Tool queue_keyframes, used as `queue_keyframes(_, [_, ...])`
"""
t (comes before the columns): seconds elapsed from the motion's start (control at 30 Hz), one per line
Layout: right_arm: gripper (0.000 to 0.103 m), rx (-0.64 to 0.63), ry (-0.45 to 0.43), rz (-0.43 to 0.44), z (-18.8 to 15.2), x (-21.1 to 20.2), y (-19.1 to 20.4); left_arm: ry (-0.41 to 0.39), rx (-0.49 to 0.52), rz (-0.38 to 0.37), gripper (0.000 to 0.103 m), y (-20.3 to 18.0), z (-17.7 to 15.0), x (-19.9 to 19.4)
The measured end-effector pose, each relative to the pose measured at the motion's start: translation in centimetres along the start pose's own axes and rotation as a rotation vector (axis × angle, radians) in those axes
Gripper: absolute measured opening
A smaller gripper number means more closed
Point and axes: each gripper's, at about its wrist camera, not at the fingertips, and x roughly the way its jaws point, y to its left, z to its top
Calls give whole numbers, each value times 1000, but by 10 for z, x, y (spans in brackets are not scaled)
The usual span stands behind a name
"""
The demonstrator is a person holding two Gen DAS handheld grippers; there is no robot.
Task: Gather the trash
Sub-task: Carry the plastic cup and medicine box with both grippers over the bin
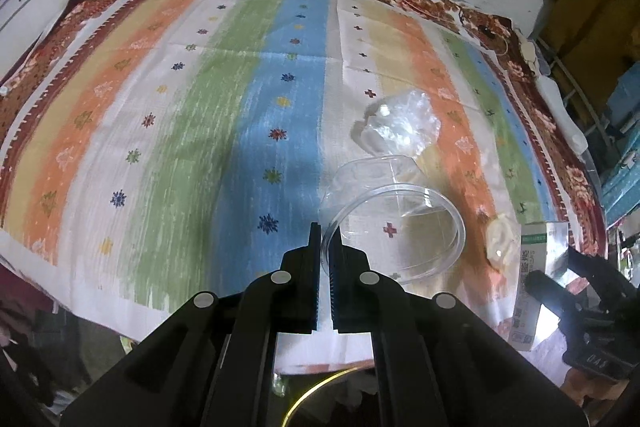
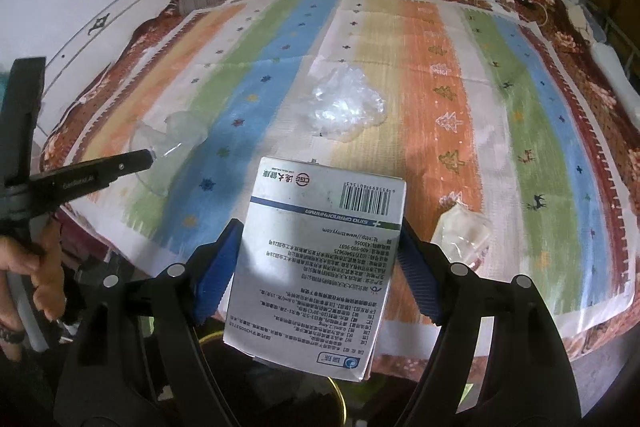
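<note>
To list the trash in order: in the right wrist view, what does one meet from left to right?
Clear plastic cup → white box held in the right gripper → small crumpled wrapper. The crumpled plastic bag lies farther back, above the box.

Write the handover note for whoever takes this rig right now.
Left hand-held gripper: shut on the rim of the clear plastic cup, lifted off the bed.
Right hand-held gripper: holding the white medicine box.
Done: cup and box picked up; neither binned yet.
Left on the striped bedspread: crumpled clear plastic and a small clear wrapper.
</note>
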Motion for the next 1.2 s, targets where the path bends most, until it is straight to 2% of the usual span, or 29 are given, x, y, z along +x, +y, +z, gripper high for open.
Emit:
queue_keyframes(0.2, [71,22,-23,11,-10,-21,0,-62,-30,-46,3,-7,-10,-32])
queue_keyframes(0.53, [71,16,-68,46,-27,-52,10,-62,-5,-94,3,-18,-39,-55])
queue_keyframes(0.97, [71,16,-126,36,-58,-87,15,-77,20,-171,3,-33,-71,-82])
queue_keyframes(1.2, [71,14,-146,50,-78,-102,15,-71,-16,-197,3,-34,-89,-86])
